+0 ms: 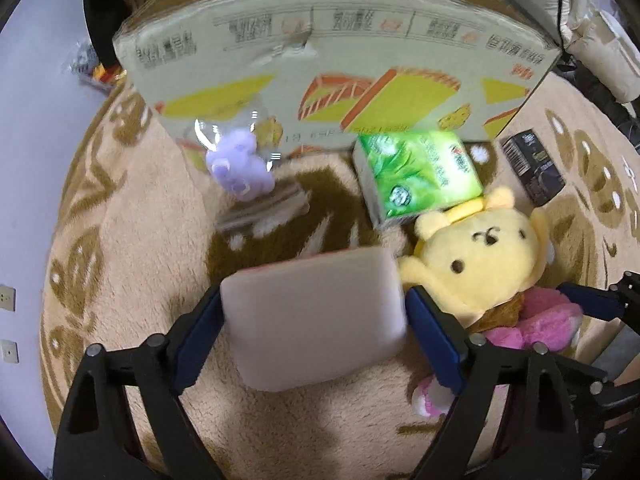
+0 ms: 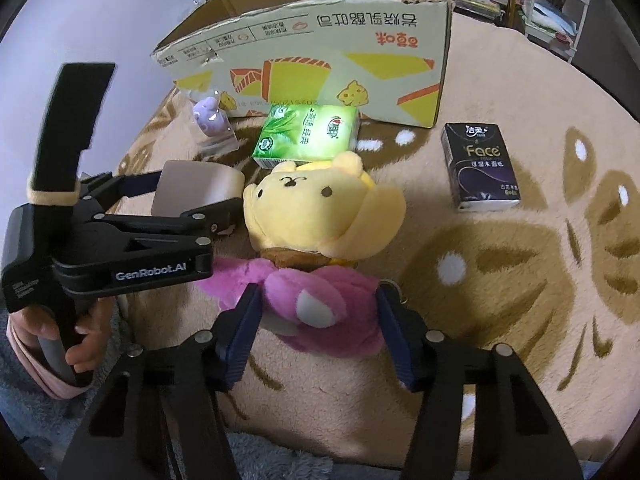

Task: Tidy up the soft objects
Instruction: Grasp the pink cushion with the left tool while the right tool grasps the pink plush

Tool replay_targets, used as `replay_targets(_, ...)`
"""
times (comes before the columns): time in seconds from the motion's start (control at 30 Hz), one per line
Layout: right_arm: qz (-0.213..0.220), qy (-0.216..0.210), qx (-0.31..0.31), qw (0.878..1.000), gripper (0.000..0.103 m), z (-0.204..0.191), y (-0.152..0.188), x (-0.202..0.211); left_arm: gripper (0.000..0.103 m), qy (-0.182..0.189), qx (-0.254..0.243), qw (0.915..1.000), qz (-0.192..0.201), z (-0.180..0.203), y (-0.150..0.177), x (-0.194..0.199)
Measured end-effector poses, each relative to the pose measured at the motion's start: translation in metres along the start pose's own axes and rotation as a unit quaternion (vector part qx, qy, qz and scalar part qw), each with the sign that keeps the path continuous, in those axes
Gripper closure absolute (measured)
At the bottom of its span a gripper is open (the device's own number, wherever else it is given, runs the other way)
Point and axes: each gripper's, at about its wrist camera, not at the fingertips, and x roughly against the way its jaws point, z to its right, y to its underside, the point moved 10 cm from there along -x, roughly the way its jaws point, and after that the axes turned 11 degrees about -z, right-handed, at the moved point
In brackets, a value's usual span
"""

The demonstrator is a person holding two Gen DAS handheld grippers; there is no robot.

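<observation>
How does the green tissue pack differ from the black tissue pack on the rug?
The green tissue pack is bright green with leaf art; the black tissue pack is dark with "Face" lettering. The green one lies near the cardboard box, touching the yellow plush; the black one lies apart on the rug. The green one looks wider. Both lie flat, untouched by either claw.

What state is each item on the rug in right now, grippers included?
Printed cardboard box: upright, top open.
Green tissue pack: flat on rug.
Black tissue pack: flat on rug, apart.
Grey-pink foam block: between left hand-held gripper fingers.
Yellow-headed pink plush bear: lying down, body between right hand-held gripper fingers.
Purple plush in clear case: standing by box.
</observation>
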Motion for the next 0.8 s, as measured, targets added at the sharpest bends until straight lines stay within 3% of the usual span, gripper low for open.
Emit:
replay_targets(0.13,0.004,0.000,0.002,1.000,0.047,0.002,0.001,0.005,0.020,0.023,0.013,0.9995,-0.016,-0.003,0.002,-0.006)
replay_targets(0.4,0.053,0.019,0.010,0.998,0.057,-0.002,-0.006,0.024,0.041,0.011,-0.005,0.9999,0.004,0.003,0.005,0.006)
replay_targets(0.6,0.085,0.027,0.023,0.996,0.064,-0.007,-0.006,0.039,0.047,0.001,0.004,0.9998,0.021,-0.003,0.012,0.020)
replay_targets(0.67,0.094,0.027,0.028,0.995,0.076,-0.009,-0.006,0.045,0.049,0.002,0.005,0.9995,0.032,-0.006,0.015,0.028)
replay_targets(0.8,0.096,0.022,0.032,0.995,0.076,-0.013,-0.006,0.045,0.050,-0.001,0.008,0.9988,0.048,-0.007,0.018,0.041)
